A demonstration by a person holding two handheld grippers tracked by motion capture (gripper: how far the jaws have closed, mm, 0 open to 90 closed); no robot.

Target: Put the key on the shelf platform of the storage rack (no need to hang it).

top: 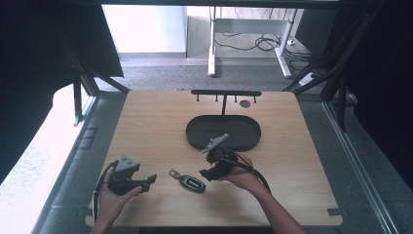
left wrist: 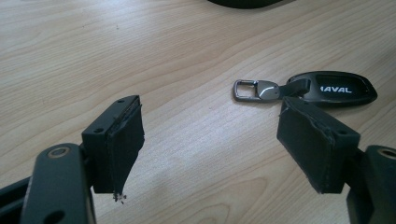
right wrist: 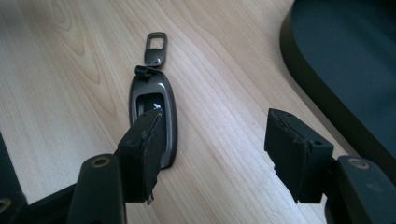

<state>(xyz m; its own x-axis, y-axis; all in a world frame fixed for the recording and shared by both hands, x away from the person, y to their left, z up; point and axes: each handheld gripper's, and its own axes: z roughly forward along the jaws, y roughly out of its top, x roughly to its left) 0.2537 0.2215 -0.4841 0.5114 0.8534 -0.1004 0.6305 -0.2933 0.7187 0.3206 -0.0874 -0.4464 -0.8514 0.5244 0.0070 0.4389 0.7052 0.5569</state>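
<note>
- Left gripper point(left wrist: 210, 140): I read the fingers point(left wrist: 119, 140) as released, spread wide with bare wood between the pads, nothing held. In the high view it sits low over the near-left part of the tabletop point(top: 146, 122), held in the person's left hand point(top: 114, 197).
- Right gripper point(right wrist: 219, 149): fingers also released. One pad point(right wrist: 142, 154) overlaps the near end of the key fob point(right wrist: 152, 112) in its own view; contact I cannot tell. The other pad stands apart over bare wood.
- Key fob lies flat on the tabletop between the two grippers, near the front edge, metal clip at one end, white lettering on the dark face in the left gripper view.
- Black oval tray point(top: 195, 134) sits mid-tabletop, just beyond the right gripper.
- Black rack with small pegs point(top: 225, 92) stands at the far edge behind the tray.
- Surface: light wood grain.
- Room: grey carpet, a white desk frame point(top: 212, 48) with loose cables point(top: 265, 43) beyond, dark curtains at both sides.
</note>
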